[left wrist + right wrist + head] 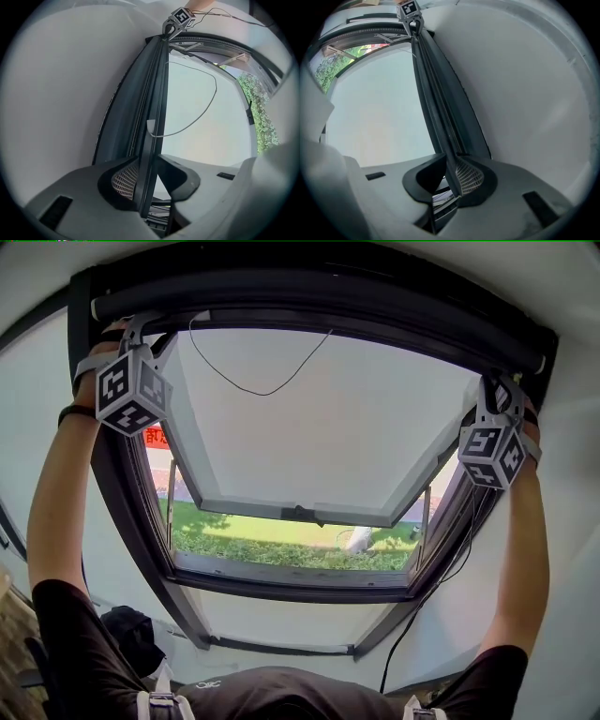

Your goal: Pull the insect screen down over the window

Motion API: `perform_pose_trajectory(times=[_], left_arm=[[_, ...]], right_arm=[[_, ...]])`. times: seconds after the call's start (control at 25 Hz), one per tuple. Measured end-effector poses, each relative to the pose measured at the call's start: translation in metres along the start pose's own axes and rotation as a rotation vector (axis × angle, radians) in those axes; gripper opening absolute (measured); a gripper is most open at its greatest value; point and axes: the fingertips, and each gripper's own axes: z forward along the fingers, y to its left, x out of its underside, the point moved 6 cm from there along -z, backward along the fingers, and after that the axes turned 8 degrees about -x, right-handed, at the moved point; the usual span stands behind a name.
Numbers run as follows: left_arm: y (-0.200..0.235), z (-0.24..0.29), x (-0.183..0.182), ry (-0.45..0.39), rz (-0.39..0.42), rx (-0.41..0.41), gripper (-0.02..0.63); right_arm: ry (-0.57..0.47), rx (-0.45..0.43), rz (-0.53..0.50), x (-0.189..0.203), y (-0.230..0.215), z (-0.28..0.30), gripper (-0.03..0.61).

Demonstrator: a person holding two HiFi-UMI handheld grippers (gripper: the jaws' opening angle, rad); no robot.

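Observation:
The insect screen's dark pull bar lies rolled up along the top of the roof window frame, with a thin cord looping below it. My left gripper reaches up to the bar's left end. In the left gripper view the bar runs between the jaws of my left gripper. The mesh pad lies against it and a slit of light shows on the other side. My right gripper holds the right end. There both pads of my right gripper press on the bar.
The tilted glass sash hangs open outward, with grass below it. White sloped walls flank the frame. A black cable trails down at the right, and a dark bag lies at the lower left.

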Motion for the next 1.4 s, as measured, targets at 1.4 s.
perform_pose_trajectory(times=[1.4], left_arm=[[0.003, 0.008, -0.004, 0.046, 0.130, 0.308, 0.043]], right_arm=[[0.177, -0.313, -0.274, 0.008, -0.005, 0.031, 0.029]])
